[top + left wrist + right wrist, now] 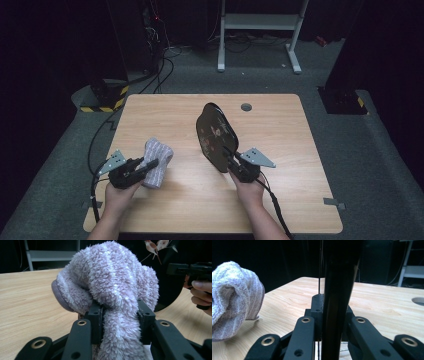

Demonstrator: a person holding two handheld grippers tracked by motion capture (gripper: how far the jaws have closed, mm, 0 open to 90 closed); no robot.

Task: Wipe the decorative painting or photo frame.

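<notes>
Left gripper (150, 165): jaws clamped on fluffy lilac striped cloth (157, 159), bunched above the jaws, lower end at the wooden table (280, 125), left of centre. Same clamp confirmed in left gripper view, pads (96, 317) pressed into cloth (112, 285) from both sides.

Right gripper (231, 157): jaws pinching lower edge of black oval tray (215, 135), held on edge above table centre, tilted, decorated face with bird motif turned towards the left. Tray edge (337, 290) seen squeezed between pads in right gripper view.

Cloth and tray near each other, apart, not touching.
</notes>
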